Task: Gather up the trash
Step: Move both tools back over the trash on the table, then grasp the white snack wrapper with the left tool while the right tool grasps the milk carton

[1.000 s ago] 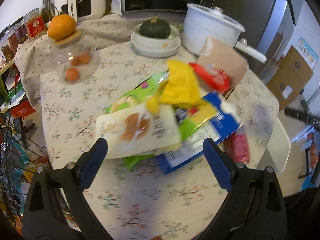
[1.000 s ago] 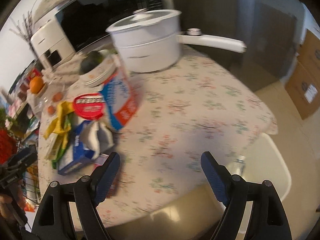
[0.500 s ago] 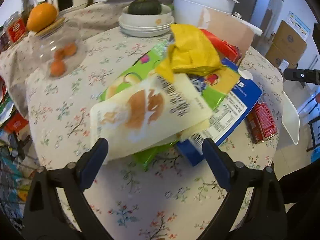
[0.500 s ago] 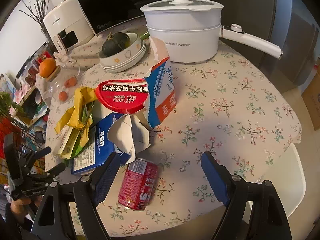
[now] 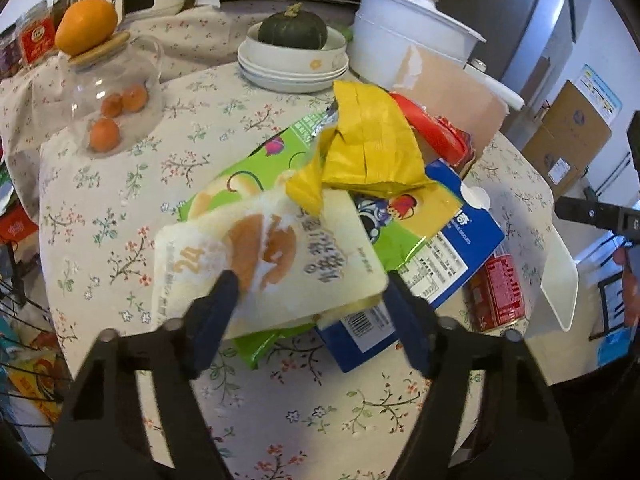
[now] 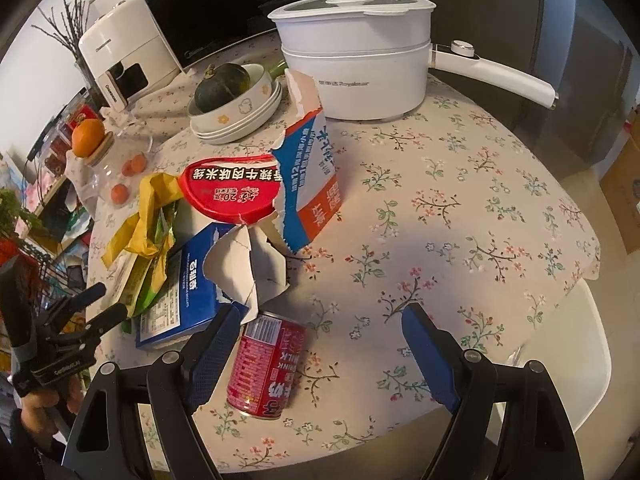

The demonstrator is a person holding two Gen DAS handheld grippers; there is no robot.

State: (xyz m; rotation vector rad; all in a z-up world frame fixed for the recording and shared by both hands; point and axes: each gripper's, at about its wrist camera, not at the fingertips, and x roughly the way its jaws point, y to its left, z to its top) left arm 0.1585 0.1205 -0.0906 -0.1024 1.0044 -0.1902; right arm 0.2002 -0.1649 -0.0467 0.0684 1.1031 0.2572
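Red can lies on its side, pointing away, between the right tool's spread fingers.

White pot | squash in stacked bowls | orange atop glass jar | floral tablecloth

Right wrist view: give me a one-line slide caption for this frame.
Open right gripper poised over a red can lying on its side beside torn cartons and wrappers on a floral tablecloth.
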